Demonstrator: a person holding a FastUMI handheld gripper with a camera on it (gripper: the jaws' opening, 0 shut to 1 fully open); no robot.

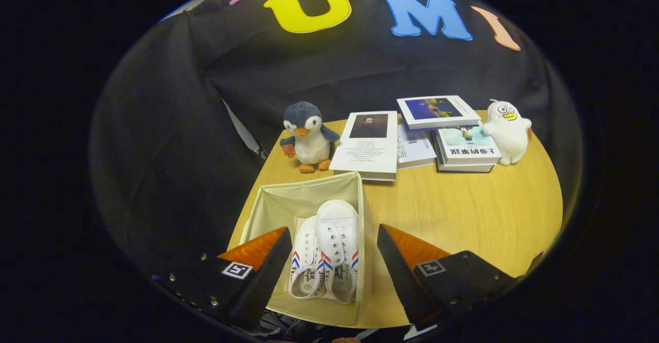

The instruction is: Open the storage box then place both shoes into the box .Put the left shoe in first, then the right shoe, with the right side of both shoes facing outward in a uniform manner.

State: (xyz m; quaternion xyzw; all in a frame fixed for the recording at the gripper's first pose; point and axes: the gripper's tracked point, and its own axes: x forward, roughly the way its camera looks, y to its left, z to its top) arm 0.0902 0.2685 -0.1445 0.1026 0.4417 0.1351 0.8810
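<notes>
Gripper (334,253) spread wide and empty above open storage box (273,204), two white shoes (325,255) side by side inside

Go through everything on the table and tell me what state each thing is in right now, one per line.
Storage box: open, holding both shoes.
Shoes: side by side in the box, toes pointing away from the fingers.
Gripper: open, fingers apart above the box, holding nothing.
Penguin plush: upright beyond the box.
White plush: upright beside the books.
Books: closed, some stacked.

Canvas shoes (325,258) in a matt cloth box (309,191) on smooth wood table (463,214).
</notes>
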